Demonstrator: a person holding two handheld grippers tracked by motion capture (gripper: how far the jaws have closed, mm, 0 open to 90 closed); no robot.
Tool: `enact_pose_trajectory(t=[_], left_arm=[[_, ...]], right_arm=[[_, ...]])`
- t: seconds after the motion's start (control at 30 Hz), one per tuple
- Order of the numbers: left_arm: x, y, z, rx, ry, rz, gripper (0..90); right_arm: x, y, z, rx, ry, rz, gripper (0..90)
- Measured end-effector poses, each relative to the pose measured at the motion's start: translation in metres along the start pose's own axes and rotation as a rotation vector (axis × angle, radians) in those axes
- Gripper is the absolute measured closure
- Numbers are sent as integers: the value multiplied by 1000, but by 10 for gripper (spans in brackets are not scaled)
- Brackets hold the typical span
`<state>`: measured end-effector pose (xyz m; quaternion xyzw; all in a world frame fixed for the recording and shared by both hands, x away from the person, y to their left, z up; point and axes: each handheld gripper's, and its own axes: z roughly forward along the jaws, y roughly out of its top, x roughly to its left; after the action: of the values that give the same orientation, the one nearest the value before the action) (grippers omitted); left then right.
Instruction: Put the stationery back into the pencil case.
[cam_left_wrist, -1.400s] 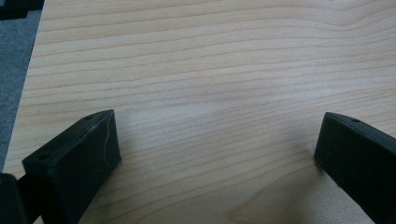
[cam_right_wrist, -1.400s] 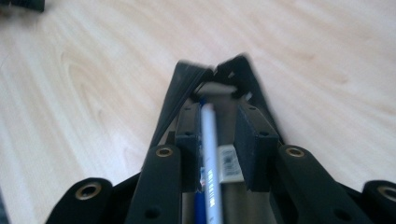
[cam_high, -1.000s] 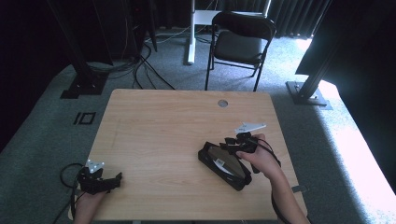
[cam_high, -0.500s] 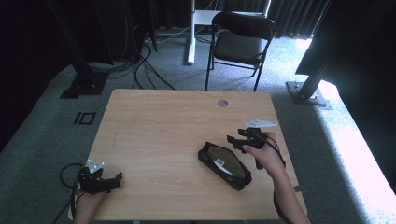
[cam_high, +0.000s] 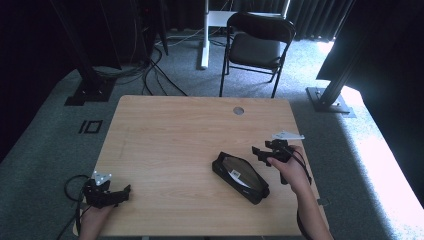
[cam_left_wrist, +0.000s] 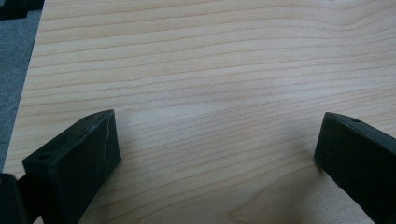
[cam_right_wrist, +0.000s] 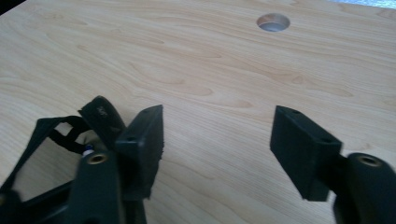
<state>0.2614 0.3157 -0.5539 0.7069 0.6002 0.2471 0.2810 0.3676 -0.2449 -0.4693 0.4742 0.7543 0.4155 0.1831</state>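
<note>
Lying beside spread right gripper (cam_high: 261, 153) fingers: black pouch (cam_high: 240, 177), white label unreadable.

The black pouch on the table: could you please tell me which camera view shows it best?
The high view: the black pouch lies whole on the table, its clear window and white label facing up. The right gripper view catches just its strap and end, beside the tool's left jaw. The left gripper view looks at bare wood.

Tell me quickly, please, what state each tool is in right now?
Left tool: open, holding nothing.
Right tool: open, jaws just widened, empty, beside the black pouch.
</note>
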Motion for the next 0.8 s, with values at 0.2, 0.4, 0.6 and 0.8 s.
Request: enact_pose_trajectory(t=[0.2, 0.4, 0.6, 0.8], left_arm=[[0, 0, 0, 0, 0, 0, 4], [0, 0, 0, 0, 0, 0, 4], [0, 0, 0, 0, 0, 0, 4], [0, 0, 0, 0, 0, 0, 4]], right_arm=[[-8, -10, 1, -2, -46, 11, 294], [-17, -23, 2, -1, -81, 35, 285], [-25, -37, 3, 5, -110, 70, 282], [-36, -56, 3, 30, -160, 91, 273]])
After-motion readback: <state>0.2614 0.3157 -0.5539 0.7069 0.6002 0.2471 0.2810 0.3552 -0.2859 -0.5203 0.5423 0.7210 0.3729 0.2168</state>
